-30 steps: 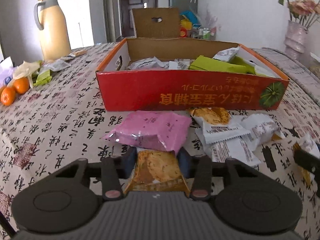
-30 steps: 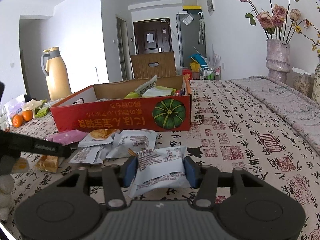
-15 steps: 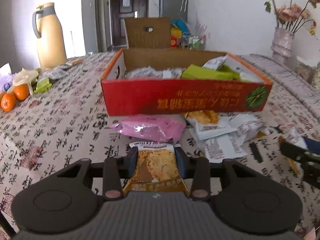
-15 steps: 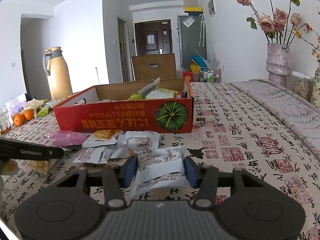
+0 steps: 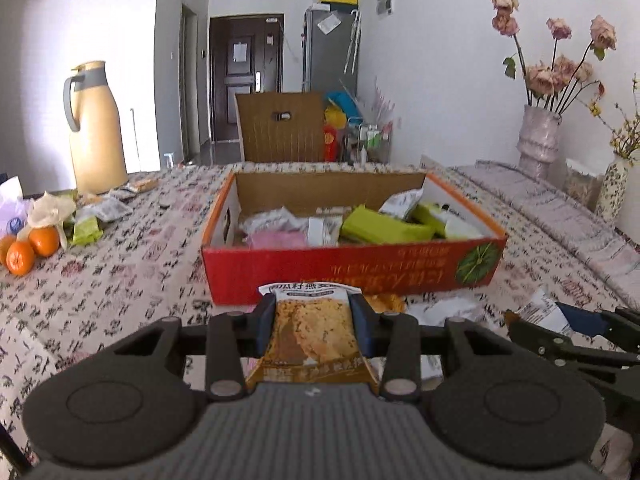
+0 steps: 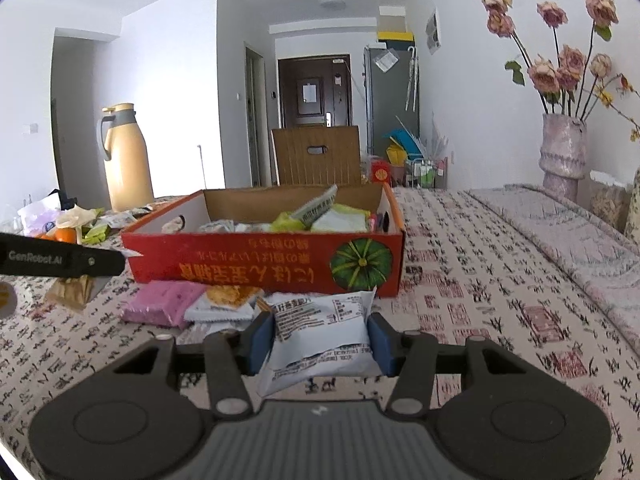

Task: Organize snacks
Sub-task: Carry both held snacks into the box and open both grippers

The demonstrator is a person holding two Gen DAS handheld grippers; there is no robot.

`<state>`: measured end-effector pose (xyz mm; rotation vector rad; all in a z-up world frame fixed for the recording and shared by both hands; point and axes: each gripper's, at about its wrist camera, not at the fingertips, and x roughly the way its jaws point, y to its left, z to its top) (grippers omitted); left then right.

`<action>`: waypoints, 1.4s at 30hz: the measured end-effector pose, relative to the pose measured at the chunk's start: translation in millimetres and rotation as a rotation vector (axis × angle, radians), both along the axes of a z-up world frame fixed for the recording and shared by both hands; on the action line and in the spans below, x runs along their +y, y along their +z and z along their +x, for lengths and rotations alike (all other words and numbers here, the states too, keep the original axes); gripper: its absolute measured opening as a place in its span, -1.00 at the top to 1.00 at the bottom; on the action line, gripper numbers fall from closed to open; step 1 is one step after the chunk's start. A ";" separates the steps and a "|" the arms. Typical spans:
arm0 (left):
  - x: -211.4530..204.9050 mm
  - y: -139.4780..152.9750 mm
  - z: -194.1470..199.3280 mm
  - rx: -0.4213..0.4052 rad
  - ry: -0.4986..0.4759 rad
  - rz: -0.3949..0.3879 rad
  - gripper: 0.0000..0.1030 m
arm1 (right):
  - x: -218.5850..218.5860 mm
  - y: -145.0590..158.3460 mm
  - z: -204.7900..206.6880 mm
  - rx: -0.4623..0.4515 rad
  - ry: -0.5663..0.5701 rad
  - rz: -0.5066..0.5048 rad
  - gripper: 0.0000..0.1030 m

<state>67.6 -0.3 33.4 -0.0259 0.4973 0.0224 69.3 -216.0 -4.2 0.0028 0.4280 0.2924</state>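
- The left gripper (image 5: 313, 322) pinches a glossy brown cookie packet (image 5: 312, 340) between its blue pads; the flat, rectangular packet is held above the table, short of the box's front wall.
- The right gripper (image 6: 321, 334) squeezes a white crinkled foil packet (image 6: 320, 328) with black print, puffy like a small pillow, lifted just in front of the box's pumpkin-marked corner.
- The red cardboard box (image 5: 360, 270) is shallow and open-topped, with a plain brown inside and orange lettering printed upside down on its front wall.
- Inside the box lie flat lime-green packets (image 5: 384, 228), a pale pink packet (image 5: 276, 238) and several white crumpled wrappers.
- On the table against the box's front wall rest a matte purple-pink packet (image 6: 164, 304) and a loose pile of white packets (image 6: 224, 310), one showing a golden cookie.
- The tablecloth (image 6: 480, 300) is a soft fabric printed with black calligraphy and red seals.
- At the table's far left stand a smooth beige thermos jug (image 5: 96, 132) with a grey handle and round oranges (image 5: 32, 248).
- A textured, ribbed pinkish vase (image 6: 562, 152) holds dried roses at far right.
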 end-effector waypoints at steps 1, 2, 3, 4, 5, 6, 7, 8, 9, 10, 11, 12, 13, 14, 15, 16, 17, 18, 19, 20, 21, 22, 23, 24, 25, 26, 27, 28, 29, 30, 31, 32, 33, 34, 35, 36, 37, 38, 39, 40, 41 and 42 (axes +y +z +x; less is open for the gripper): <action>-0.4 2.5 1.3 -0.009 -0.002 0.002 0.22 | 0.9 2.4 1.6 -0.007 0.000 0.000 0.01; -0.7 4.3 2.2 -0.017 -0.003 0.004 0.22 | 1.6 4.7 3.2 -0.013 -0.001 0.001 0.01; -0.8 6.6 4.0 -0.026 -0.002 0.005 0.22 | 2.4 7.5 5.5 -0.020 -0.001 0.002 0.01; -1.0 9.2 6.3 -0.034 -0.002 0.005 0.22 | 3.4 10.3 7.9 -0.028 -0.002 0.003 0.01; -1.1 11.5 8.6 -0.041 -0.001 0.006 0.22 | 4.2 12.6 9.9 -0.036 -0.003 0.003 0.01; -1.3 14.0 11.4 -0.049 -0.001 0.008 0.22 | 5.1 15.5 12.8 -0.044 -0.004 0.003 0.01; -1.5 16.6 14.4 -0.057 0.001 0.011 0.22 | 6.1 19.0 16.6 -0.053 -0.006 0.004 0.01; -1.2 18.8 17.3 -0.064 0.003 0.012 0.22 | 7.3 22.2 20.1 -0.061 -0.008 0.004 0.01; -1.5 21.8 21.1 -0.071 0.004 0.013 0.22 | 8.4 25.6 24.6 -0.069 -0.011 0.004 0.01; -1.4 24.4 24.3 -0.077 0.004 0.015 0.22 | 9.5 28.6 28.8 -0.077 -0.013 0.004 0.01; -1.6 27.0 27.8 -0.084 0.007 0.018 0.22 | 11.3 31.5 33.3 -0.084 -0.016 0.004 0.01; -1.9 30.2 31.8 -0.090 0.009 0.020 0.22 | 12.4 34.1 38.0 -0.092 -0.019 0.005 0.01; -1.7 32.6 34.4 -0.096 0.010 0.020 0.22 | 13.6 36.7 43.3 -0.098 -0.025 0.007 0.01; -1.7 35.3 37.4 -0.104 0.010 0.019 0.22 | 15.2 39.2 48.7 -0.104 -0.028 0.008 0.01; -1.9 38.4 41.3 -0.112 0.011 0.019 0.22 | 16.8 42.0 54.8 -0.109 -0.030 0.008 0.01; -2.0 40.9 45.0 -0.118 0.012 0.018 0.22 | 18.7 44.4 61.0 -0.113 -0.032 0.007 0.01; -1.6 43.3 48.6 -0.124 0.013 0.018 0.22 | 20.4 46.8 67.0 -0.116 -0.034 0.005 0.01; -1.9 45.9 53.1 -0.131 0.015 0.019 0.22 | 21.8 48.6 72.6 -0.119 -0.036 0.003 0.01; -2.0 47.7 57.0 -0.136 0.018 0.021 0.22 | 24.3 50.9 79.4 -0.123 -0.036 0.000 0.01; -2.0 49.3 61.5 -0.141 0.020 0.021 0.22 | 26.2 52.9 85.1 -0.126 -0.036 -0.002 0.01; -1.7 50.9 66.4 -0.145 0.022 0.020 0.22 | 28.1 55.0 91.3 -0.130 -0.037 -0.005 0.01; -1.2 52.1 71.9 -0.146 0.027 0.020 0.22 | 30.3 56.9 97.7 -0.132 -0.037 -0.008 0.01; -0.3 52.8 76.9 -0.148 0.031 0.018 0.22 | 32.7 58.5 104.2 -0.131 -0.036 -0.012 0.01; 0.5 53.7 82.4 -0.149 0.036 0.017 0.22 | 34.8 60.1 110.9 -0.132 -0.036 -0.016 0.01; 1.5 54.4 89.0 -0.149 0.042 0.018 0.22 | 37.1 61.6 117.6 -0.132 -0.036 -0.021 0.01; 2.1 54.8 94.3 -0.147 0.048 0.018 0.22 | 39.9 63.1 125.0 -0.131 -0.035 -0.024 0.01; 3.5 55.3 100.9 -0.144 0.057 0.015 0.22 | 42.0 64.4 131.6 -0.130 -0.033 -0.026 0.01; 4.6 56.0 105.8 -0.142 0.062 0.010 0.22 | 44.0 65.5 137.4 -0.130 -0.032 -0.028 0.01; 6.2 56.6 111.6 -0.142 0.070 0.005 0.22 | 46.0 66.3 143.9 -0.129 -0.030 -0.031 0.01; 7.6 56.7 116.8 -0.143 0.078 0.002 0.22 | 48.1 66.7 150.5 -0.127 -0.028 -0.034 0.01; 9.0 56.2 121.6 -0.143 0.084 0.001 0.22 | 50.2 66.8 156.6 -0.126 -0.028 -0.037 0.01; 10.2 55.3 126.5 -0.142 0.088 0.000 0.22 | 52.5 66.5 162.5 -0.123 -0.027 -0.041 0.01; 11.2 53.7 131.9 -0.141 0.095 0.001 0.22 | 54.5 66.1 168.5 -0.120 -0.026 -0.042 0.01; 12.3 51.1 137.6 -0.136 0.103 0.002 0.22 | 56.3 65.1 174.0 -0.117 -0.027 -0.042 0.01; 13.8 47.6 142.9 -0.128 0.110 0.000 0.22 | 57.5 63.7 178.8 -0.114 -0.028 -0.040 0.01; 15.4 44.0 147.0 -0.120 0.116 -0.004 0.22 | 58.1 61.6 182.7 -0.111 -0.031 -0.038 0.01; 17.3 39.1 151.3 -0.111 0.123 -0.007 0.22 | 58.7 58.4 185.5 -0.110 -0.038 -0.037 0.01; 19.1 34.3 154.3 -0.105 0.130 -0.009 0.22 | 59.1 55.3 186.2 -0.111 -0.041 -0.035 0.01; 21.2 29.7 156.2 -0.103 0.137 -0.012 0.22 | 58.6 51.7 186.9 -0.111 -0.041 -0.031 0.01; 23.4 25.1 157.9 -0.102 0.144 -0.014 0.22 | 57.7 47.7 187.8 -0.110 -0.037 -0.025 0.01; 25.1 20.8 159.8 -0.097 0.147 -0.014 0.22 | 57.1 43.7 189.5 -0.102 -0.027 -0.021 0.01; 26.7 17.7 162.5 -0.085 0.144 -0.015 0.22 | 57.3 40.7 191.9 -0.089 -0.019 -0.022 0.01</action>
